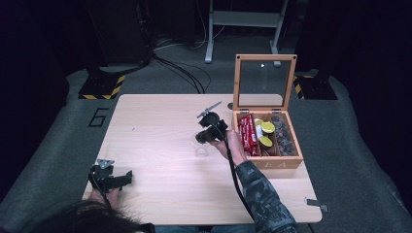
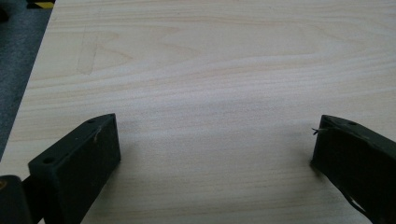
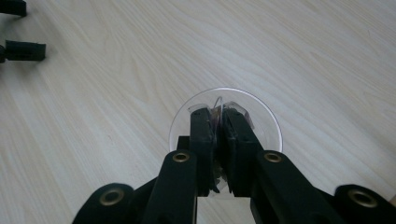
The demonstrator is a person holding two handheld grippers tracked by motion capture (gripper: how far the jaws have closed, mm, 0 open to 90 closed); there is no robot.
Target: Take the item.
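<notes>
My right gripper [image 1: 202, 138] hangs over the middle of the table, pointing down at a clear plastic cup [image 1: 200, 149]. In the right gripper view its jaws [image 3: 218, 112] are shut on a thin clear-wrapped packet [image 3: 217, 108] whose edges stick out past the tips, right above the cup's round rim [image 3: 273, 122]. My left gripper [image 1: 129, 176] rests low at the table's near left corner. In the left gripper view it [image 2: 215, 140] stands open, with bare wood between its jaws.
A wooden box [image 1: 272, 163] with its glass lid [image 1: 265, 80] raised stands at the right of the table [image 1: 155, 121]. It holds red packets [image 1: 248, 133], yellow-topped capsules [image 1: 266, 128] and dark items [image 1: 283, 135]. A small metal piece [image 1: 316, 203] lies at the near right corner.
</notes>
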